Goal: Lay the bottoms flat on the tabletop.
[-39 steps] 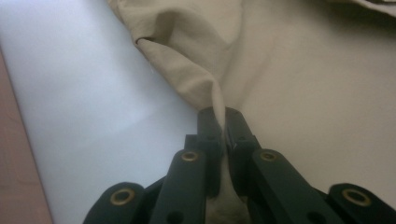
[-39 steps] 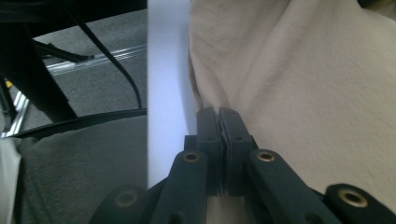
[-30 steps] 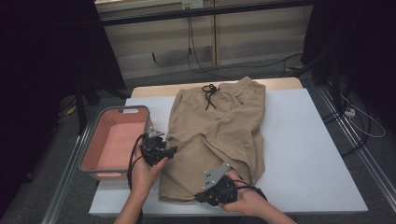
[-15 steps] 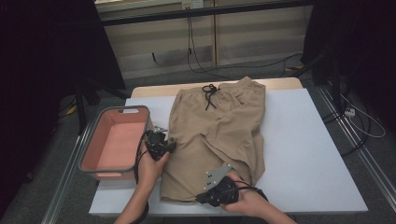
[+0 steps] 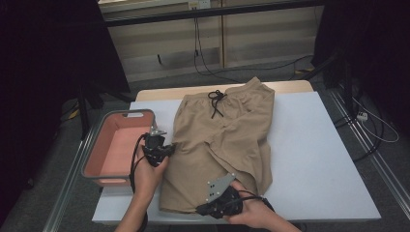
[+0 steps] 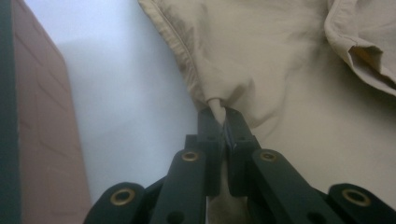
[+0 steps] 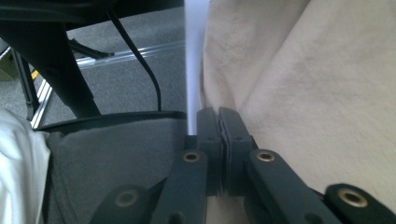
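1. The tan shorts [image 5: 225, 140] lie flat on the white table [image 5: 319, 159], waistband at the far edge, with the black drawstring [image 5: 216, 102] resting on the cloth below the waistband
2. The left gripper [image 5: 157, 147] sits at the shorts' left edge, near mid-length. Its jaws have just been closing and now pinch a small fold of the side seam, as the left gripper view shows [image 6: 223, 122]
3. The right gripper [image 5: 220, 205] sits at the near hem, by the table's front edge. Its jaws are pressed together on the hem's edge [image 7: 219, 122]
4. A red bin [image 5: 118, 145] with a grey rim stands just left of the left gripper, apart from the shorts
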